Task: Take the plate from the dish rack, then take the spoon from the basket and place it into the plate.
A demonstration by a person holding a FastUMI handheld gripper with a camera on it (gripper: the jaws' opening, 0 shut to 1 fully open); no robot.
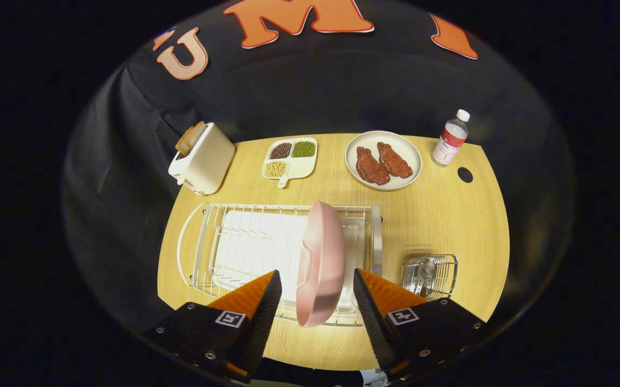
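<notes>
A pink plate (321, 263) stands on edge in the white wire dish rack (224, 242) on the wooden table. My gripper (316, 279) is open, one finger on each side of the plate's near rim, with a gap to each finger. To the right of the rack sits a small wire basket (441, 266) holding a metal spoon (427, 269), bowl end up.
Beyond the rack stand a white toaster (202, 158) with bread, a divided dish of beans (290, 157), a plate with two pieces of meat (383, 160) and a water bottle (451, 138). A round hole (465, 174) is in the table (439, 215) near the bottle.
</notes>
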